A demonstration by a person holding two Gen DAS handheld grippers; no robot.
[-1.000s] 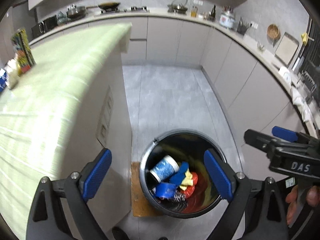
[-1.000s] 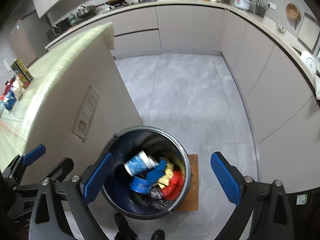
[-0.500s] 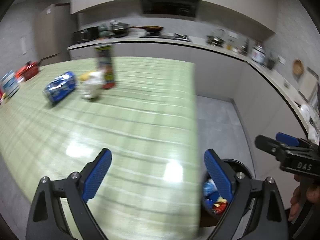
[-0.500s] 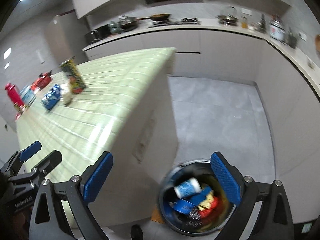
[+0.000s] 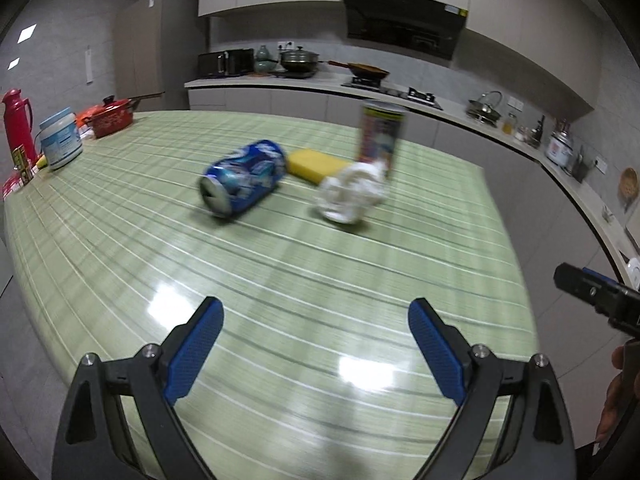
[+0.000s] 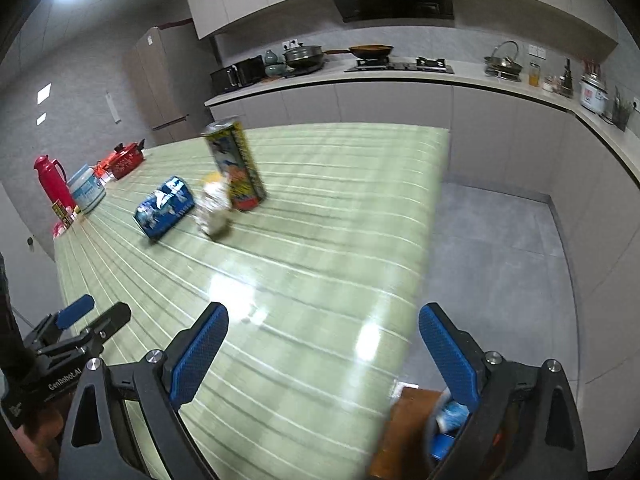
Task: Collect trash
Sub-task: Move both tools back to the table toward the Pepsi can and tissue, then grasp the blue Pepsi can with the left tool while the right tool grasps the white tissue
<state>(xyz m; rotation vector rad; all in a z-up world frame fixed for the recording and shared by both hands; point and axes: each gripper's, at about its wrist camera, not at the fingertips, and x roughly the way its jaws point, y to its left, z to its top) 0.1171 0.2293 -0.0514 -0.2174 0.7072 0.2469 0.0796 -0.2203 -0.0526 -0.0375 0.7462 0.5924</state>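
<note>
On the green striped table (image 5: 280, 300) lie a blue can on its side (image 5: 244, 178), a crumpled white paper wad (image 5: 352, 192), a yellow sponge (image 5: 316, 165) and a tall upright can (image 5: 380, 134). They also show in the right wrist view: the blue can (image 6: 164, 208), the wad (image 6: 214, 212), the tall can (image 6: 236, 166). My left gripper (image 5: 316, 354) is open and empty over the table's near part. My right gripper (image 6: 324, 354) is open and empty over the table's right edge. The trash bin (image 6: 448, 428) shows partly at the bottom right, with trash inside.
At the table's far left stand a red thermos (image 5: 18, 124), a white tub (image 5: 60, 138) and a red pot (image 5: 110, 116). Kitchen counters (image 6: 400, 76) with cookware run along the back and right walls. Grey floor (image 6: 500, 260) lies right of the table.
Both grippers have swung up from over the trash bin to face the tabletop. The cans, wad and sponge are now nearer in view. Both jaws stay open and empty.
</note>
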